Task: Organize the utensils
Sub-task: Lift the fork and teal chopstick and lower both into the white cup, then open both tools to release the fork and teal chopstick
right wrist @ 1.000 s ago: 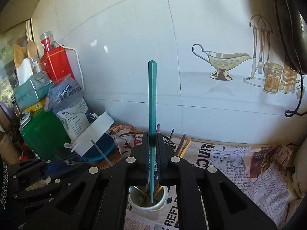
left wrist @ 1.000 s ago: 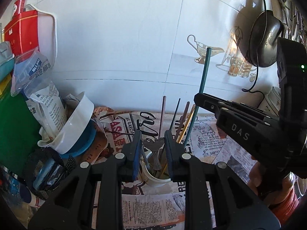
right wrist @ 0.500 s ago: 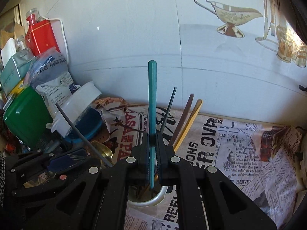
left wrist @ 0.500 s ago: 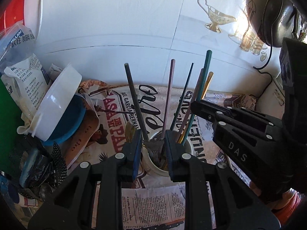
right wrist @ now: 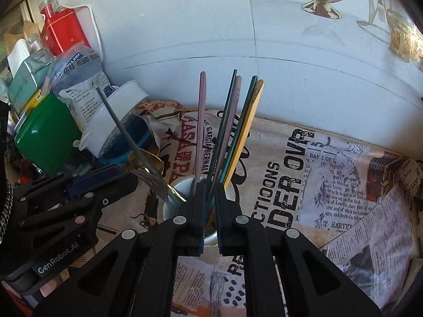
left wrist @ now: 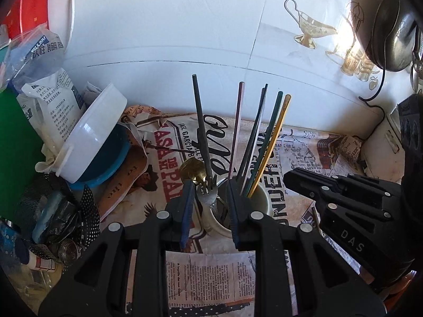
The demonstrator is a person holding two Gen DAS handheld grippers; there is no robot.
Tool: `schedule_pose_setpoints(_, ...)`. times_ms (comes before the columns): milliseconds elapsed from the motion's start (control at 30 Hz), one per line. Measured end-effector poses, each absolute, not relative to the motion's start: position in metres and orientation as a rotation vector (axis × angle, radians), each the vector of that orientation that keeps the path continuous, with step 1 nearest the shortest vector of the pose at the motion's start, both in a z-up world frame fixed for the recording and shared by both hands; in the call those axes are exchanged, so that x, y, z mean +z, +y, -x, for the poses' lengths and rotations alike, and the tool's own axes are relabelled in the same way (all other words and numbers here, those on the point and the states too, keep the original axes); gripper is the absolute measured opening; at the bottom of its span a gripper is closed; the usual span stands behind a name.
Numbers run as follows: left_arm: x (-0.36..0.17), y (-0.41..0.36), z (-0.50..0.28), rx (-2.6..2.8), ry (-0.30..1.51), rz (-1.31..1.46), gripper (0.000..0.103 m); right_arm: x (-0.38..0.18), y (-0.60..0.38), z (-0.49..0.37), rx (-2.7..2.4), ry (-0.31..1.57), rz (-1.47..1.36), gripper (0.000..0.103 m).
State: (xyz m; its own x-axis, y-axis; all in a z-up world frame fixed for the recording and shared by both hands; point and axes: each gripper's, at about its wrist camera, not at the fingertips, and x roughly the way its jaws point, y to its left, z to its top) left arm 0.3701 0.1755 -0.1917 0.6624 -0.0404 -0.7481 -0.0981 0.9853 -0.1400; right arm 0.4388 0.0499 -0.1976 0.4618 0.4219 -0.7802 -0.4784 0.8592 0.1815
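A white cup (left wrist: pixel 264 200) (right wrist: pixel 171 187) stands on newspaper and holds several chopsticks. The teal chopstick (right wrist: pixel 239 129) (left wrist: pixel 269 132) leans in it beside a yellow one (right wrist: pixel 246 132), free of my right gripper (right wrist: pixel 209 187), whose jaws stand shut just above the rim. In the left wrist view that right gripper (left wrist: pixel 288 175) sits right of the cup. My left gripper (left wrist: pixel 209 185) (right wrist: pixel 124 175) is shut on a fork (left wrist: pixel 206 196) and a gold spoon (left wrist: pixel 191 170), heads up over the cup. A dark grey chopstick (left wrist: pixel 201 126) rises alongside them.
A white tub on a blue lid (left wrist: pixel 90 137), paper bags, a green container (right wrist: pixel 45 132) and a red tin (right wrist: pixel 63 31) crowd the left. The tiled wall (right wrist: pixel 290 52) is close behind the cup. A dark pan (left wrist: pixel 388 34) hangs at upper right. Newspaper (right wrist: pixel 330 185) covers the counter.
Both grippers sank toward the cup and tipped downward. The teal chopstick, upright between the right jaws before, now leans in the cup. The grey chopstick sticks out further above the left gripper.
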Motion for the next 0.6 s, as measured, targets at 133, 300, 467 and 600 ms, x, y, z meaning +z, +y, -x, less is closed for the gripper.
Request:
schedule_pose_setpoints(133,-0.178,0.169,-0.359,0.060,0.821,0.172,0.023,-0.185,0.036,-0.429,0.562,0.918,0.071,0.006)
schedule_pose_setpoints(300,-0.162,0.152,-0.346,0.086,0.785,0.160,0.023,-0.171,0.015,-0.417,0.566,0.890,0.077,0.007)
schedule_pose_setpoints(467,-0.153,0.124,-0.336,0.095,0.761,0.140,0.028,-0.164,-0.014,-0.406,0.560,0.873,0.087,0.013)
schedule_pose_setpoints(600,-0.153,0.097,-0.332,0.084,0.759,0.127,0.030,-0.167,-0.041,-0.402,0.542,0.882,0.087,0.015)
